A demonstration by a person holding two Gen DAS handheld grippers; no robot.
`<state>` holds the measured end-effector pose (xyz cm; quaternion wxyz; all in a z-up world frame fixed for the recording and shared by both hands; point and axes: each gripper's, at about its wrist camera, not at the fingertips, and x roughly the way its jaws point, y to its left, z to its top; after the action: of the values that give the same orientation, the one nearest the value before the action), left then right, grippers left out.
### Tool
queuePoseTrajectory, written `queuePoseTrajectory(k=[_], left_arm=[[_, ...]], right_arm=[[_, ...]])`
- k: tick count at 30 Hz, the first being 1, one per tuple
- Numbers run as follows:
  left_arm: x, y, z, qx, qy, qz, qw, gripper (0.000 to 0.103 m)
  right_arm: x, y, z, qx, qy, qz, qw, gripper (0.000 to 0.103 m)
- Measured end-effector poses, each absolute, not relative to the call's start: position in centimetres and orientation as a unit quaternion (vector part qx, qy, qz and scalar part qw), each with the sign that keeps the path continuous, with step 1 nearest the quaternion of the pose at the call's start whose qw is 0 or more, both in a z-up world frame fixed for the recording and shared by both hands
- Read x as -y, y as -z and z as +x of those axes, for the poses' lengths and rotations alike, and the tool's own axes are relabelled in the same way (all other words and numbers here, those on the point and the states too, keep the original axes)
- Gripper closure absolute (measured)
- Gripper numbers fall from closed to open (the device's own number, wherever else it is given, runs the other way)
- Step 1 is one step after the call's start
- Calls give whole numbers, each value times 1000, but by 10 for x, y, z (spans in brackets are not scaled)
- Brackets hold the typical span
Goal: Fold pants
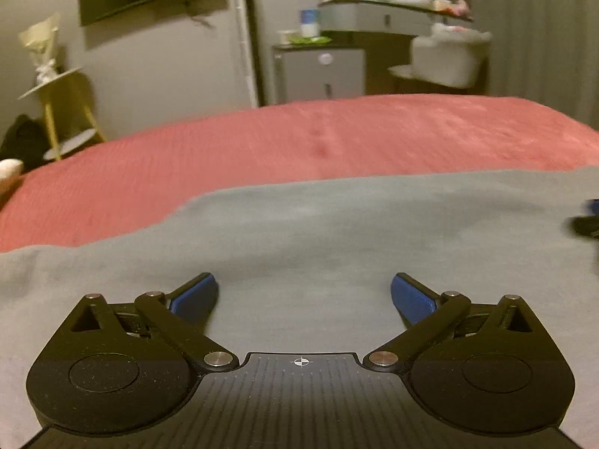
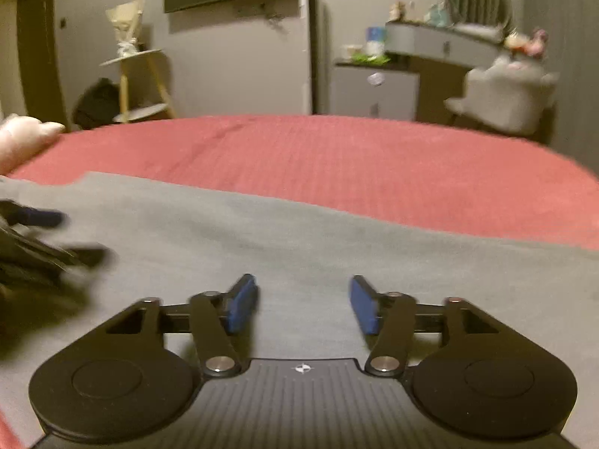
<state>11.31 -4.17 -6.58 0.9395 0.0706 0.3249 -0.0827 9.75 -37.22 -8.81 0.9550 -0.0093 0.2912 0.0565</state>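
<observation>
No readable writing or brand anywhere; the room is blurred. A white-and-blue tub [image 1: 309,22] stands on the small cabinet [image 1: 322,71] at 12 o'clock, contents not visible. Pants [image 1: 299,247]: plain grey, spread flat on the red bedspread [image 1: 262,142], lying across the near side from 9 to 3 o'clock. Left gripper [image 1: 304,292]: blue fingers spread wide just over the cloth, nothing between them. Right gripper [image 2: 304,301]: fingers apart, narrower gap, nothing pinched.
</observation>
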Motion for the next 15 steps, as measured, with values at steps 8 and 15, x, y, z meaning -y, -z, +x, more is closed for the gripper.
queuePoseTrajectory(k=[8, 15], left_arm=[[-126, 58, 115, -325, -127, 35, 936, 0], [-73, 31, 93, -325, -69, 135, 934, 0]], right_arm=[[554, 102, 76, -299, 158, 36, 940, 28], [583, 86, 58, -307, 253, 95, 913, 39]])
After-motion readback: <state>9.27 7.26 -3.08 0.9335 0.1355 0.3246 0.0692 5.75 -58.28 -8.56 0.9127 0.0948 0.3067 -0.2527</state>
